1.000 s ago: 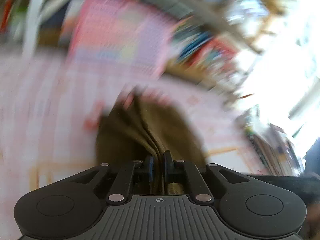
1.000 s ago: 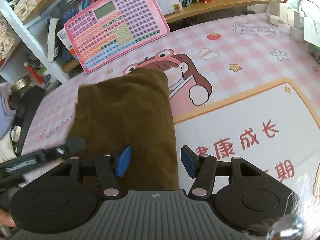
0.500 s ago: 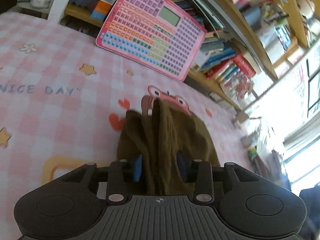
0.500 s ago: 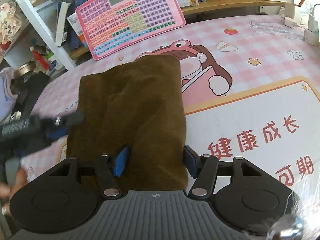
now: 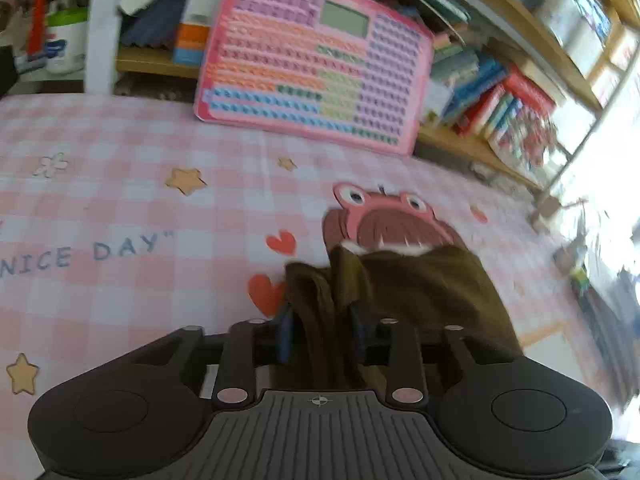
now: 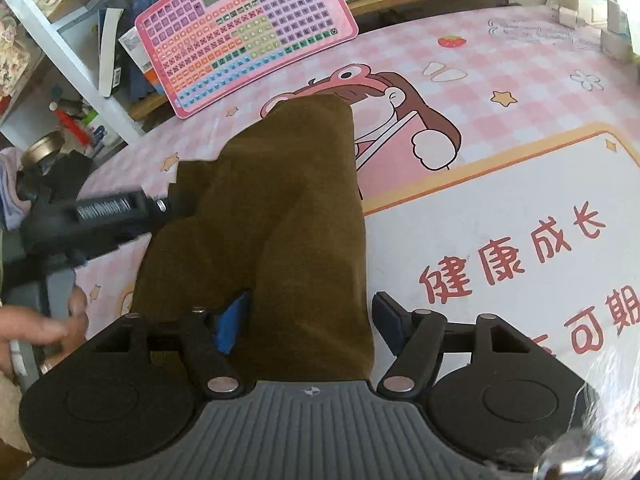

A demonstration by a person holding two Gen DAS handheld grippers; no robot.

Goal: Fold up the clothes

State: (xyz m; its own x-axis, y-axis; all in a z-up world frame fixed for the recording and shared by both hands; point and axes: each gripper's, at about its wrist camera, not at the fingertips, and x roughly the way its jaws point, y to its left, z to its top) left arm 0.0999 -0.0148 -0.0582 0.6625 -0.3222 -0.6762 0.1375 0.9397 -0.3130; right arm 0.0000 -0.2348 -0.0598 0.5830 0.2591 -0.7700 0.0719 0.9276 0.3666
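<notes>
A folded olive-brown garment (image 6: 280, 208) lies on the pink checked table mat (image 6: 500, 200). In the left wrist view its bunched edge (image 5: 400, 288) stands between the fingers of my left gripper (image 5: 322, 330), which is open, with gaps on both sides of the cloth. My right gripper (image 6: 310, 320) is open over the garment's near end, its blue pads apart with the cloth between them. The left gripper's handle and the hand holding it (image 6: 96, 220) show at the left of the right wrist view, beside the garment.
A pink toy keyboard tablet (image 5: 312, 60) leans against a bookshelf (image 5: 500, 92) at the mat's far edge, also in the right wrist view (image 6: 244, 28). Bottles and clutter (image 5: 60, 40) stand at the far left. Small white items (image 6: 592, 12) sit at the far right.
My left gripper opened from shut on the garment's edge and let the cloth loose. The garment has settled flatter on the mat. My right gripper stayed open and rose slightly.
</notes>
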